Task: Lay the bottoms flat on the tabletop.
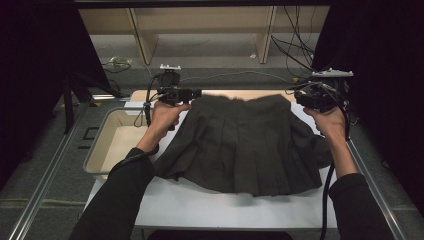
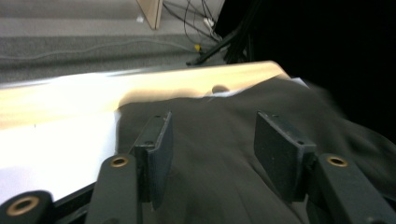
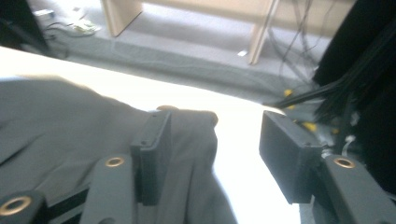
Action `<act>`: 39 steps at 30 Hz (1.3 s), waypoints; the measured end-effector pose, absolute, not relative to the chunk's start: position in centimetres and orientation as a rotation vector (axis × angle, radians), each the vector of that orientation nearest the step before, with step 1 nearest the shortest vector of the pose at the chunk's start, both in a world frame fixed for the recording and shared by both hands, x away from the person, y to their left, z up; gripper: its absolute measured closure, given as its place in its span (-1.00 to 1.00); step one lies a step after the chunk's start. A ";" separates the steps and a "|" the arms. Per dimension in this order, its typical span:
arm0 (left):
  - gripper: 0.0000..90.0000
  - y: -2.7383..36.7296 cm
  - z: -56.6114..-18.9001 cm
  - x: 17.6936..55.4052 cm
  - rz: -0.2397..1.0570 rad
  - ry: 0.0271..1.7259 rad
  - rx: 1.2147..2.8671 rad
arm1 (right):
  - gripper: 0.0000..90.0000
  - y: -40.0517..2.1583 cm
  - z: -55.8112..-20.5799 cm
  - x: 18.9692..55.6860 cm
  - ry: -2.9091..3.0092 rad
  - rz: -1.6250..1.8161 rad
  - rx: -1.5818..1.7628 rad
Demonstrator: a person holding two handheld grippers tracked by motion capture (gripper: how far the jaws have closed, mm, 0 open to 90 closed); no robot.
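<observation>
A dark grey pleated skirt [image 1: 245, 145] lies spread flat on the white tabletop [image 1: 225, 205], waistband toward the far edge. My left gripper [image 1: 196, 94] is at the waistband's left corner. In the left gripper view its jaws [image 2: 212, 130] stand open, with the skirt's cloth [image 2: 219, 154] lying loose below and between them. My right gripper [image 1: 300, 97] is at the waistband's right corner. In the right gripper view it is open [image 3: 215, 135]; the skirt's corner [image 3: 60, 126] lies by the left jaw and bright table shows between the jaws.
A beige bin [image 1: 107, 145] stands against the table's left side. Beyond the far edge are wooden shelf legs [image 1: 145, 40] and loose cables [image 1: 295, 50] on the grey floor. Metal rails [image 1: 45, 185] run along both sides.
</observation>
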State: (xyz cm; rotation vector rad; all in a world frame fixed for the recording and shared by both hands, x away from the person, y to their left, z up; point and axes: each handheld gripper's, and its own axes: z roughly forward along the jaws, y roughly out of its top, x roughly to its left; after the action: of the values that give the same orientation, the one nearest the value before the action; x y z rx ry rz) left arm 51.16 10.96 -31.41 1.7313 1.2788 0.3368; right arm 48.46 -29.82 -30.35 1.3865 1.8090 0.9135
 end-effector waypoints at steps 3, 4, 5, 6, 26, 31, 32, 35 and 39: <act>-0.03 10.6 -32.6 50.7 0.295 1.274 1.807 | -0.04 -30.4 -31.5 47.9 1.839 0.893 1.403; -0.04 10.5 -33.1 50.5 0.281 1.272 1.825 | -0.05 -30.7 -32.0 47.8 1.849 0.888 1.414; -0.05 10.4 -33.5 50.3 0.266 1.270 1.843 | -0.05 -31.1 -32.6 47.7 1.858 0.880 1.421; -0.06 10.4 -34.0 50.0 0.250 1.267 1.857 | -0.05 -31.5 -33.2 47.5 1.865 0.872 1.439; -0.18 11.2 -41.4 45.5 0.119 1.271 1.979 | -0.04 -39.3 -42.7 44.1 1.930 0.699 1.662; -0.23 11.4 -42.6 44.9 0.120 1.287 2.026 | -0.05 -39.6 -44.1 43.9 1.970 0.680 1.707; -0.24 11.4 -42.8 44.7 0.124 1.286 2.029 | -0.05 -39.5 -44.4 43.8 1.984 0.674 1.709; -0.27 11.4 -43.4 44.2 0.118 1.284 2.052 | -0.07 -39.2 -45.4 43.8 2.013 0.636 1.716; -0.30 11.0 -44.2 43.5 0.108 1.273 2.102 | -0.08 -39.1 -46.2 43.7 2.043 0.615 1.729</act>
State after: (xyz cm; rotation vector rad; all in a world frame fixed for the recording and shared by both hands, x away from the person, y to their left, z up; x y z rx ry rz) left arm 43.55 11.01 -44.20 2.1022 1.2734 0.1081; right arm 43.67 -39.14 -46.22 1.7288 2.0432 0.6155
